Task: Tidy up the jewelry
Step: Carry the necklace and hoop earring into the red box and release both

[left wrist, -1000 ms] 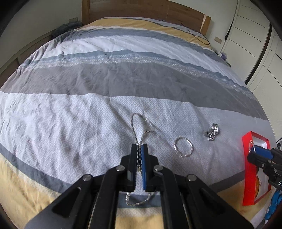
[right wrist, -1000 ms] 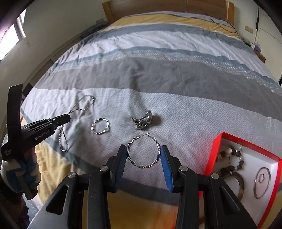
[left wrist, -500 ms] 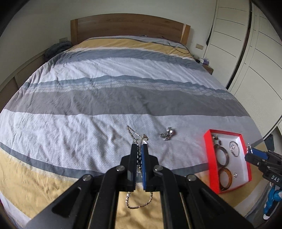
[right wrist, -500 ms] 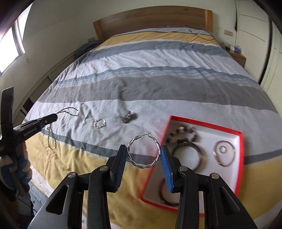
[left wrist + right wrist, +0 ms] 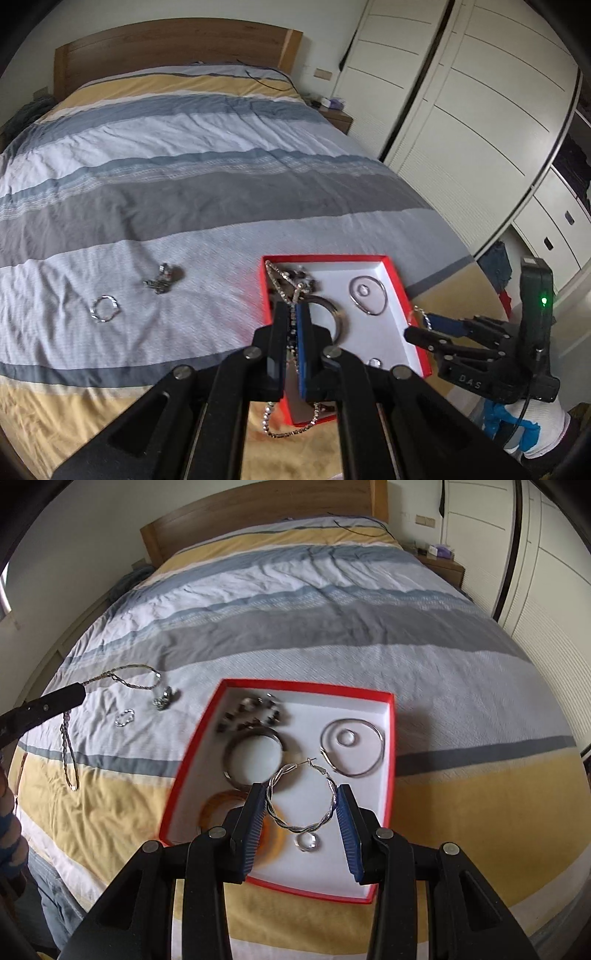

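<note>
My left gripper (image 5: 293, 314) is shut on a silver chain necklace (image 5: 280, 277), which loops above the fingers and hangs below them over the left part of the red box (image 5: 325, 257). From the right wrist view the left gripper (image 5: 77, 692) is at the far left, the chain (image 5: 68, 746) dangling from it. My right gripper (image 5: 301, 805) is shut on a twisted silver hoop earring (image 5: 284, 823), held above the white inside of the red box (image 5: 303, 686). The box holds a beaded bracelet (image 5: 251, 712), a metal bangle (image 5: 255, 757), an amber bangle (image 5: 221, 805) and a thin hoop (image 5: 351, 749).
A small twisted ring (image 5: 104, 308) and a clump of metal jewelry (image 5: 164, 278) lie on the striped bedspread left of the box. The box sits near the bed's front edge. White wardrobe doors (image 5: 461, 129) stand to the right, a wooden headboard (image 5: 166, 40) at the back.
Both grippers have swung right to the red box. The left one lifted the chain off the bedspread and brought it over the box. The right one carried the hoop over the box.
</note>
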Demonstrator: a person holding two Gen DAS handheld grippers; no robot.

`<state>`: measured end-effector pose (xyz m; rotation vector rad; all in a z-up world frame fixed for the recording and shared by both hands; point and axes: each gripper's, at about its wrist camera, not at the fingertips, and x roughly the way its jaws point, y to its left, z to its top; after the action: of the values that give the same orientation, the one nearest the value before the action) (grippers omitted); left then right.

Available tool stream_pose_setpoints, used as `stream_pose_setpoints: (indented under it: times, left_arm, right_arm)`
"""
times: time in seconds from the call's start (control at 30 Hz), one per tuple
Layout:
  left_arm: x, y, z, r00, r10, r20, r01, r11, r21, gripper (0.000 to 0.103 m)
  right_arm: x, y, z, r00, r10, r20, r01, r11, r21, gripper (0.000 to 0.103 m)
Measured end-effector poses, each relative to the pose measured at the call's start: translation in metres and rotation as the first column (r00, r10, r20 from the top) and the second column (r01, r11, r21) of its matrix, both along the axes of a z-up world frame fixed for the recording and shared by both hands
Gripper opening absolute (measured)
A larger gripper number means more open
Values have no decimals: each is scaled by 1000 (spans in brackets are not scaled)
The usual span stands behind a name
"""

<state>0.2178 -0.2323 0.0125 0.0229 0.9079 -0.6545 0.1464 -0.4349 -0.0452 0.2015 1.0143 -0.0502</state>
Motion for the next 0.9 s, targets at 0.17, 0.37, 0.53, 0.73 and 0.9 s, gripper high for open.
stream_pose_setpoints:
  times: [0.17,0.37,0.53,0.73,0.9]
  left_arm:
    - [-10,-42,-44,995,-60,-75,63,997,48,4]
    - [-8,-56,-90,990,-37,-137,55,990,131,4]
    - [-3,-55,-115,984,-5,-175,35,985,170,4]
    - [-2,-51,-123,982,16,-190,17,985,170,8]
    - [-2,-47,-123,976,34,-217,2,986,164,9]
  right_arm:
    - [10,-8,-28,999,25,-30,-24,999,39,39]
    - [21,-6,-59,995,73,-73,-69,996,65,39]
    - [25,-2,-75,991,92,-94,-85,994,72,39]
    - [30,4,-81,988,104,-113,-101,994,30,40]
    - [29,3,-80,987,101,-124,-98,995,28,40]
